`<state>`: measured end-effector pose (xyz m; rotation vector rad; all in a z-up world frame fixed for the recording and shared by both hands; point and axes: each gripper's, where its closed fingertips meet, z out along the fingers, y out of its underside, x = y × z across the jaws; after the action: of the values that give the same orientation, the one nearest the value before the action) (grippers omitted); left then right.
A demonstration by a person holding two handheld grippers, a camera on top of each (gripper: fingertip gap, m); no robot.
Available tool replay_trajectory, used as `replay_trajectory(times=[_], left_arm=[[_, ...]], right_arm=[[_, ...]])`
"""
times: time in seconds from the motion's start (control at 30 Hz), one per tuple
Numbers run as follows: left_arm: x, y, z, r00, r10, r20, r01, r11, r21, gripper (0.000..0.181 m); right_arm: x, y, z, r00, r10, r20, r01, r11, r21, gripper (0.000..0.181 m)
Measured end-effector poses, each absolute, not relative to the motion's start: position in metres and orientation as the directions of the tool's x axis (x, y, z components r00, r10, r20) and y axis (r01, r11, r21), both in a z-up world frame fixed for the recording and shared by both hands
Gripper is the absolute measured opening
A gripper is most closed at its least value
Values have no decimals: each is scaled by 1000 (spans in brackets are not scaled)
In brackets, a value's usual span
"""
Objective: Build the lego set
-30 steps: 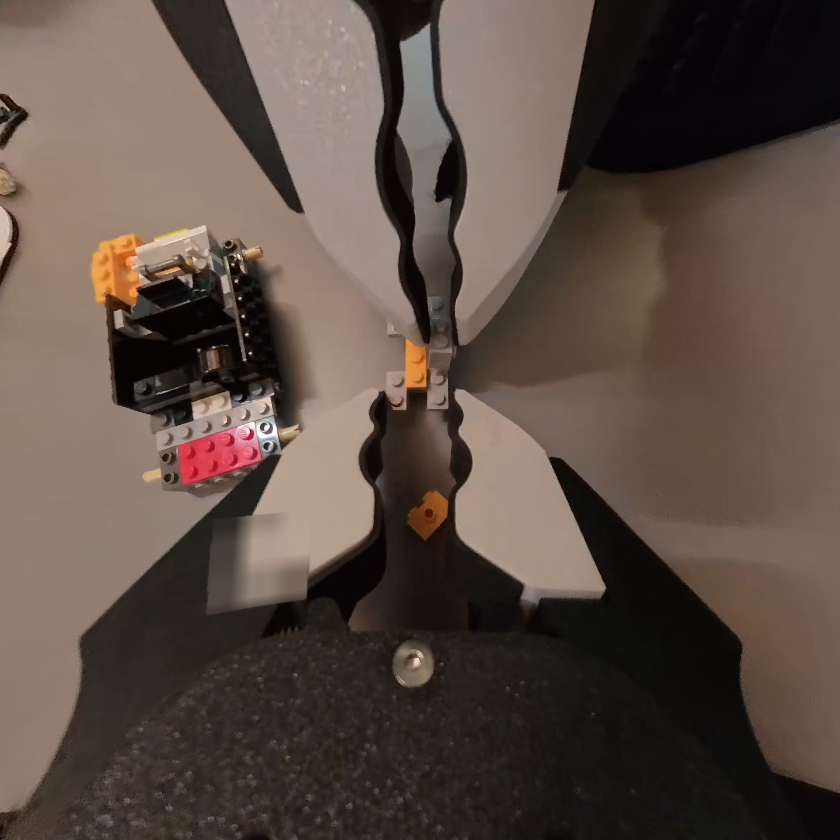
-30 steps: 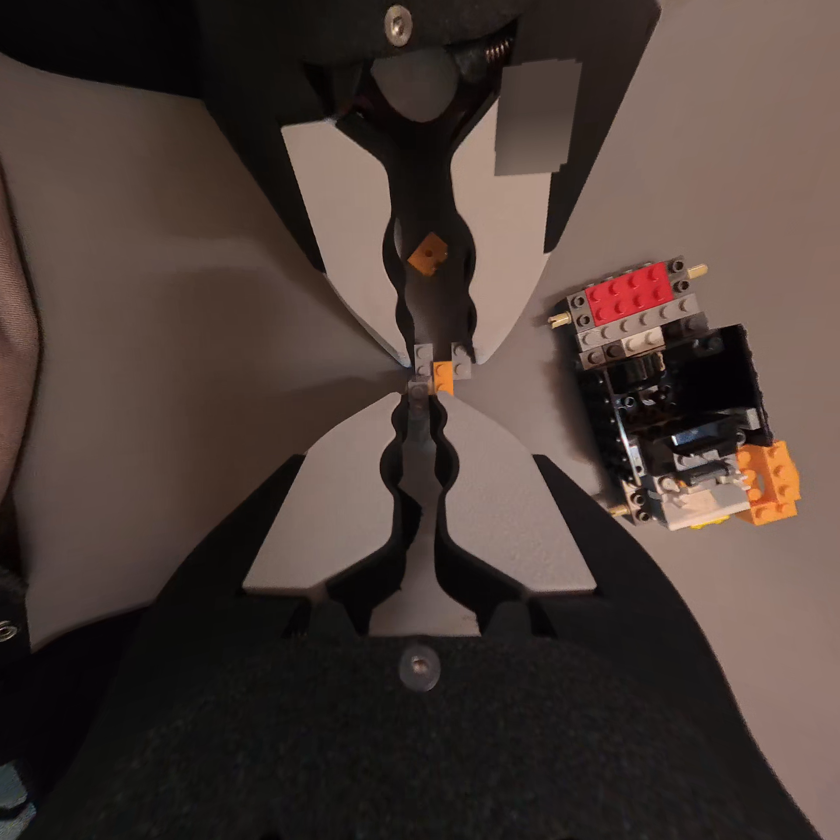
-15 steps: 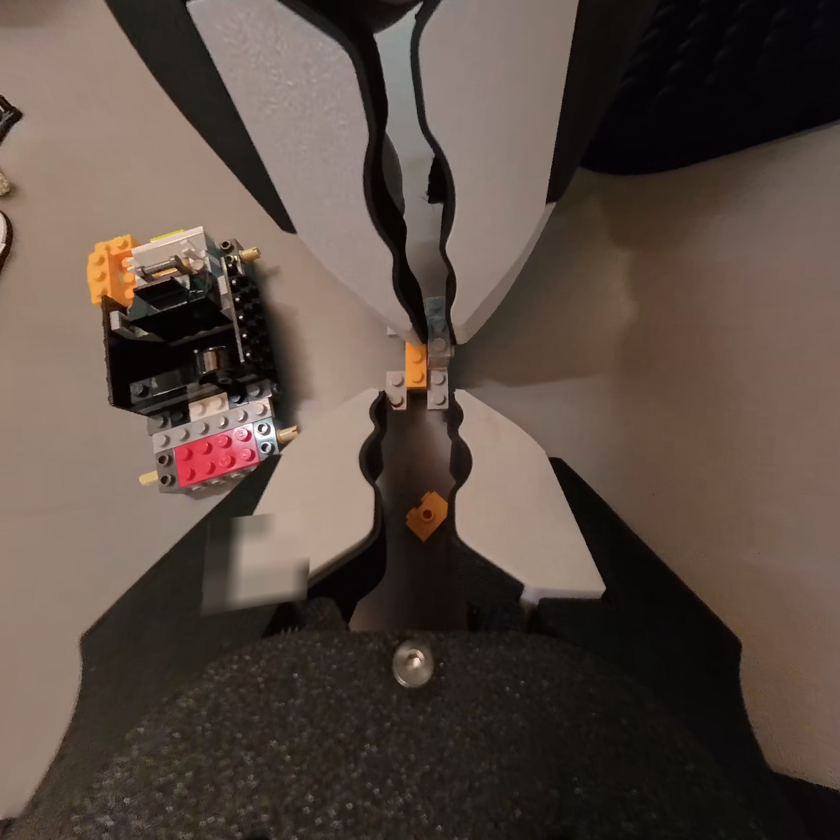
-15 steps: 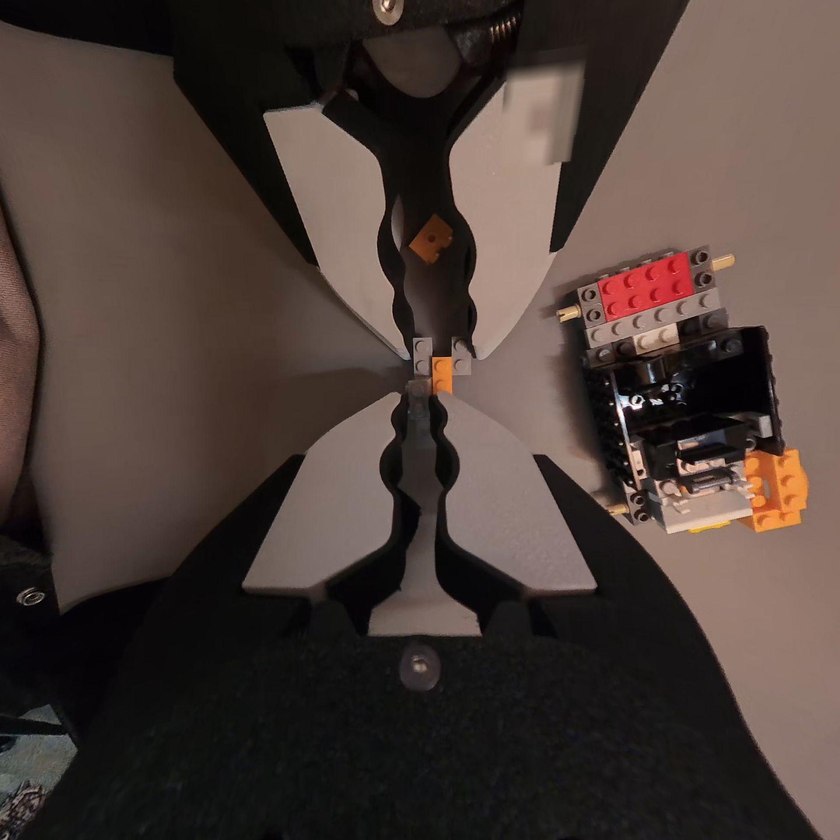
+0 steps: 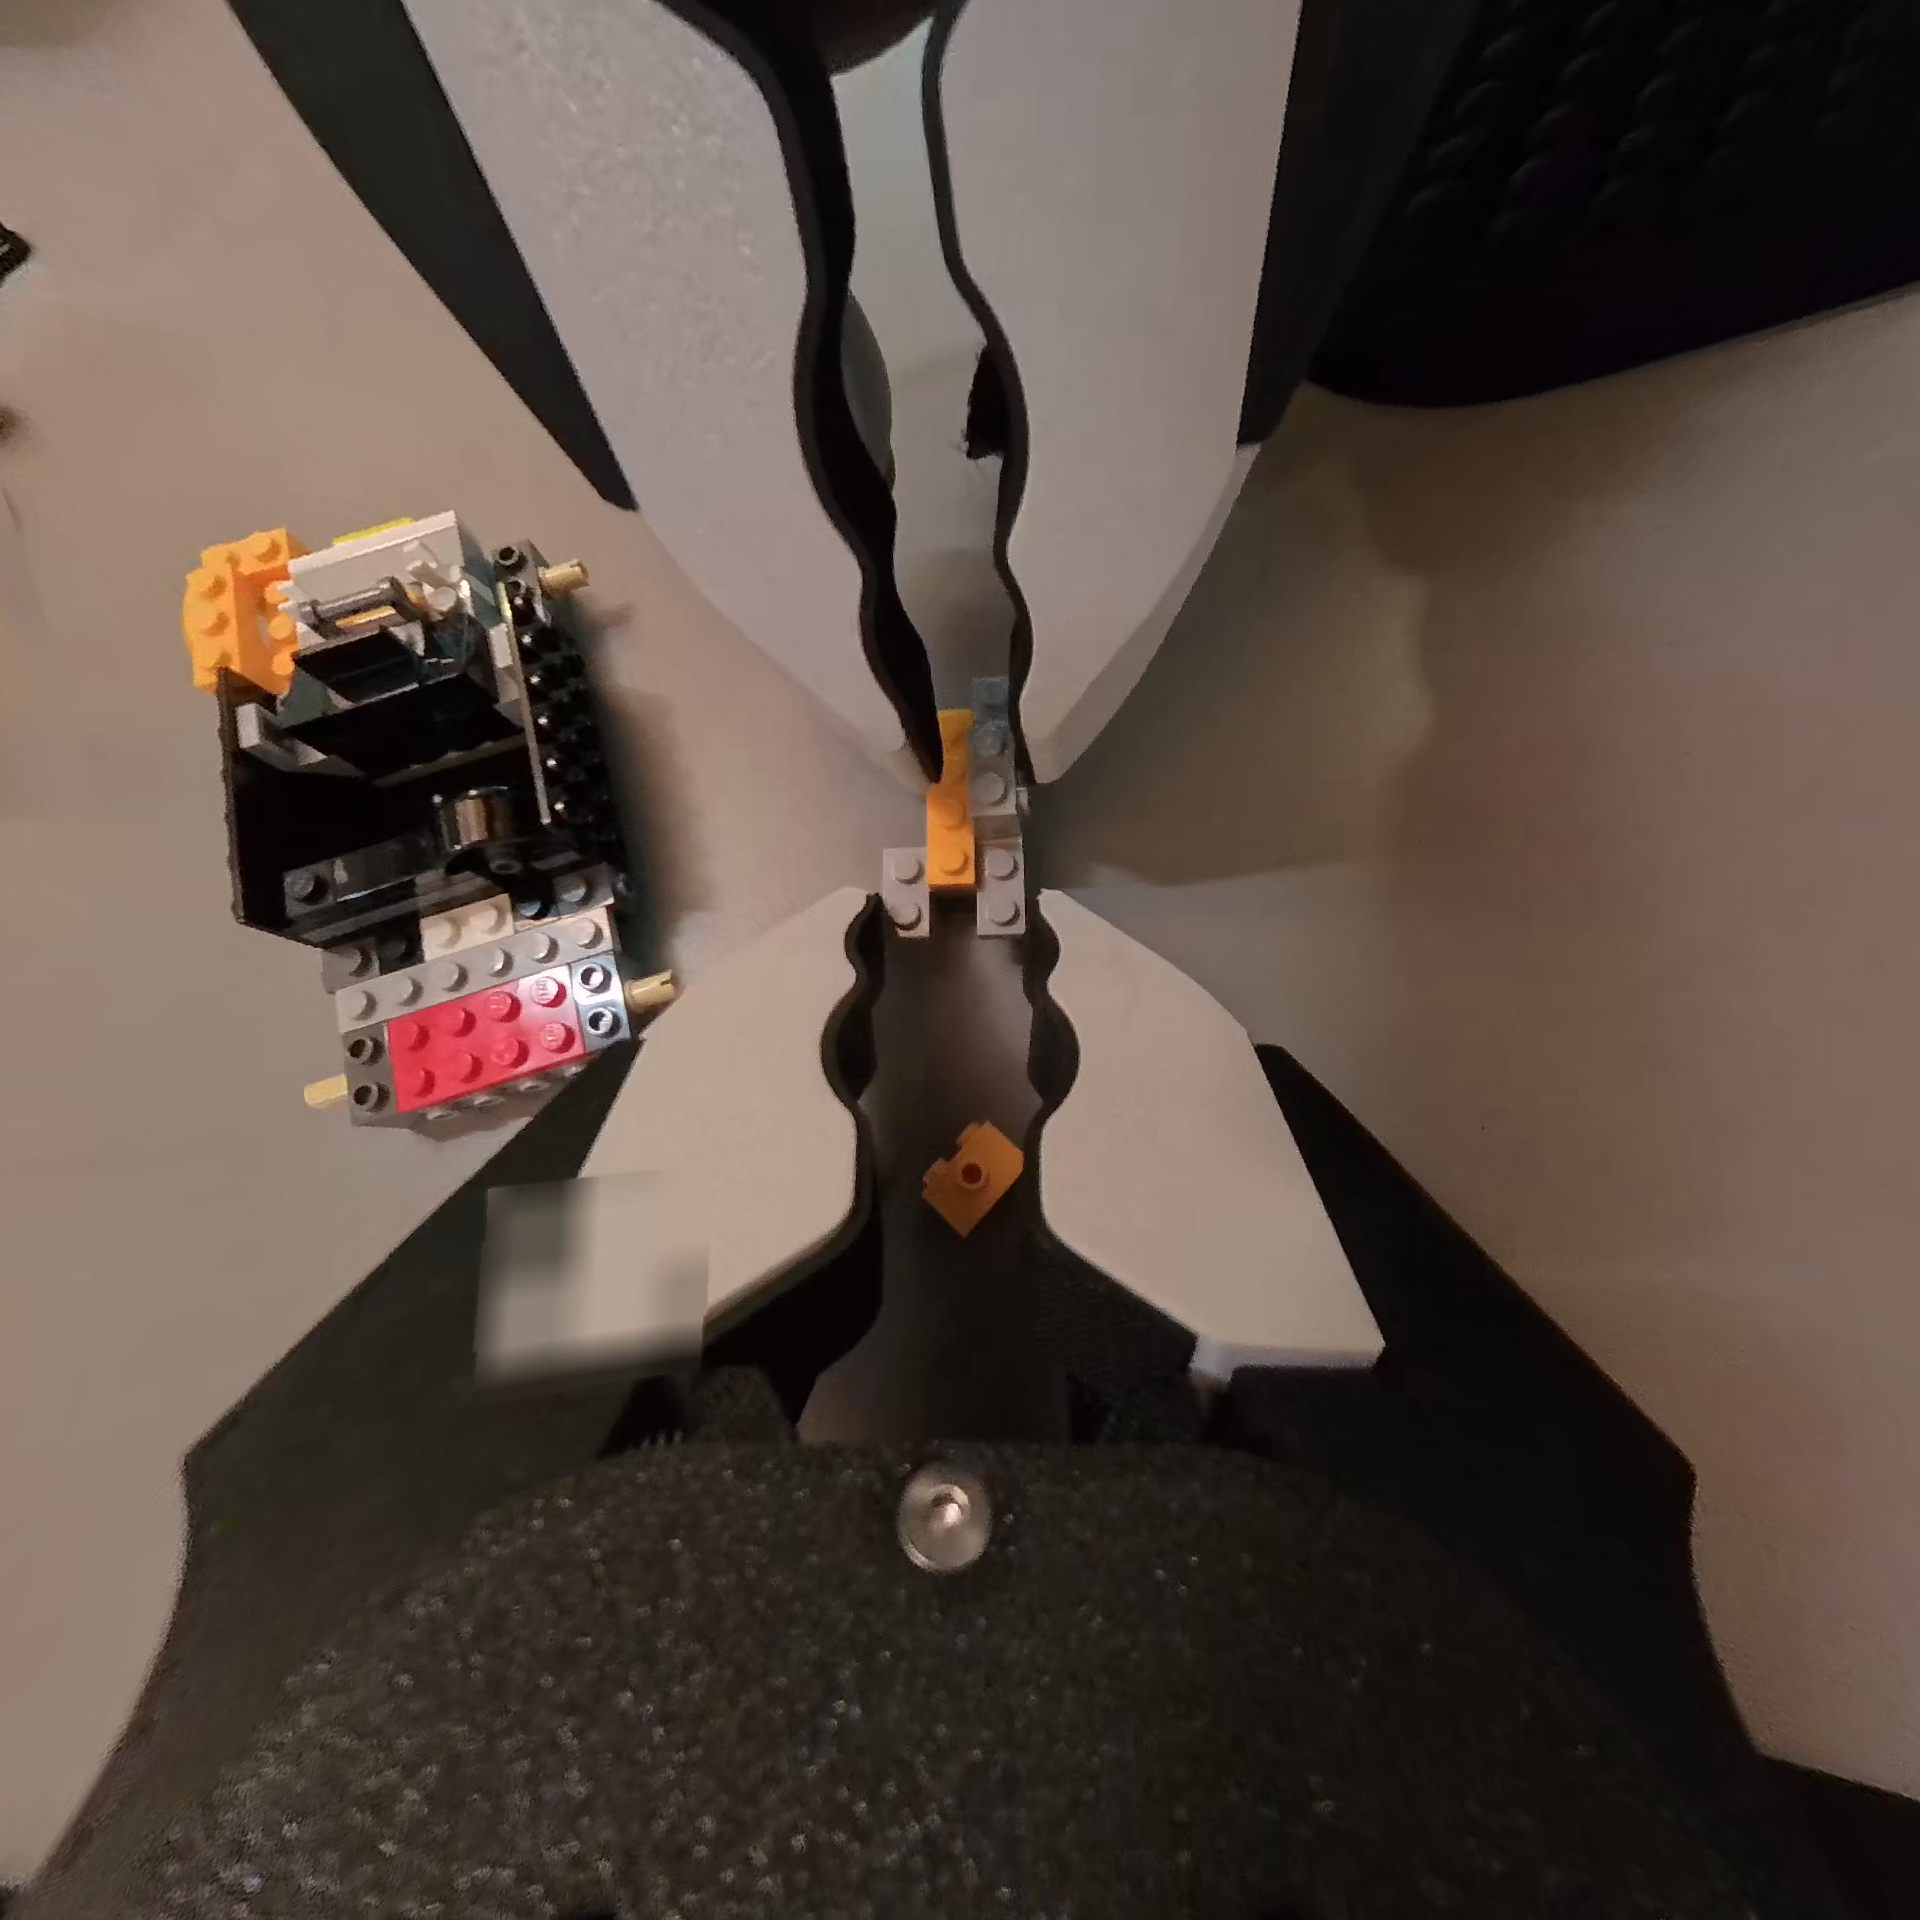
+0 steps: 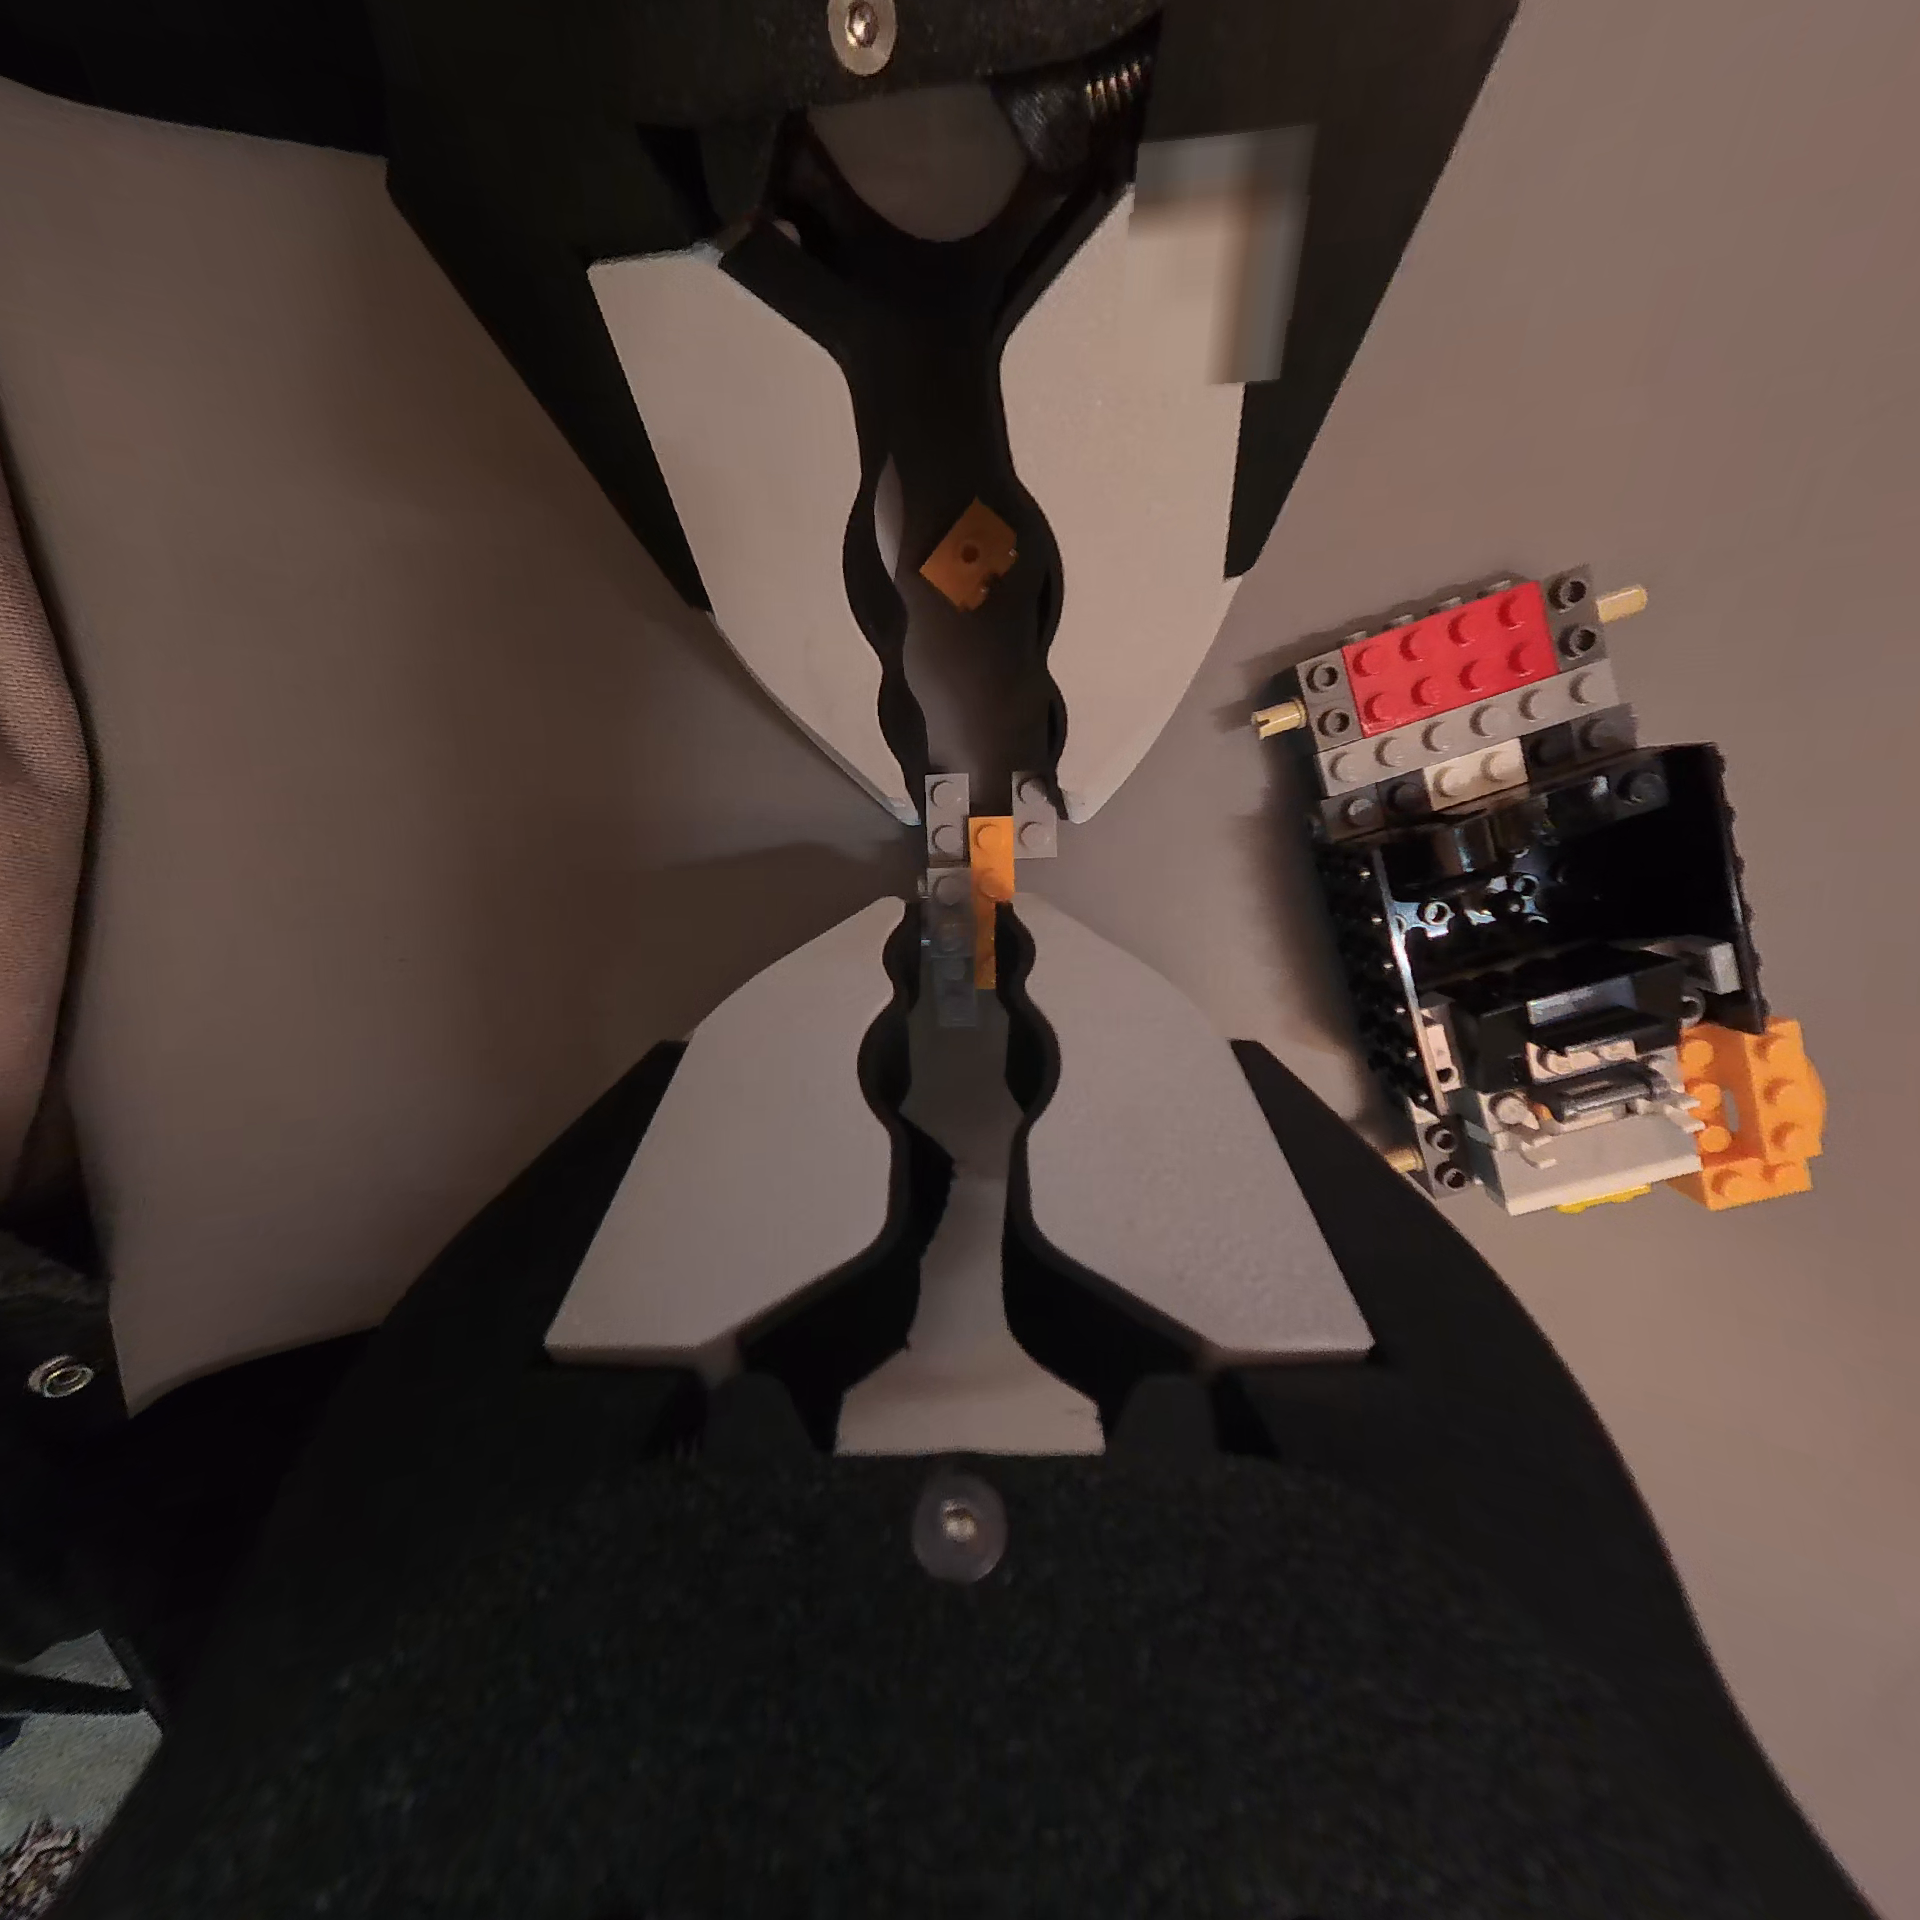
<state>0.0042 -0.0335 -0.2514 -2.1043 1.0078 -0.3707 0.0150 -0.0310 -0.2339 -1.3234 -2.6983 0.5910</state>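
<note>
Left wrist view: both tongs (image 5: 954, 914) (image 6: 961, 914) pinch one grey-and-orange plate cluster (image 5: 961, 831) (studs up).

The two grippers meet tip to tip over the desk (image 5: 1558, 727). In the left wrist view, the left gripper (image 5: 951, 914) reaches in from 6 o'clock and the right gripper (image 5: 961, 748) from 12 o'clock, with the small brick assembly (image 5: 956, 831) between them at the centre, held at both ends. A loose small piece (image 5: 971, 1174) lies on the desk at 6 o'clock of the assembly, between the left gripper's fingers (image 5: 748, 1091). The partly built model (image 5: 416, 831) sits on the desk at 9 o'clock of the assembly, well apart from it. In the right wrist view, the model (image 6: 1538, 904) lies at 3 o'clock and the loose piece (image 6: 966, 551) at 12 o'clock.
</note>
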Motion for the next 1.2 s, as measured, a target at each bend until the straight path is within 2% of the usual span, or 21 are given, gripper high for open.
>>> replay_trajectory(times=[0.33,0.5,1.2], left_arm=[[7,-34,-252,640,-767,-50,-536,-399,-744,34],[10,-30,-251,645,-762,-56,-536,-400,-744,26],[15,-34,-237,638,-763,103,-405,-446,-798,26]], right_arm=[[15,-31,-236,-625,776,-85,738,553,-386,13],[16,-30,-236,-625,775,-89,738,550,-392,13],[18,-33,-224,-634,763,-124,722,527,-448,14]])
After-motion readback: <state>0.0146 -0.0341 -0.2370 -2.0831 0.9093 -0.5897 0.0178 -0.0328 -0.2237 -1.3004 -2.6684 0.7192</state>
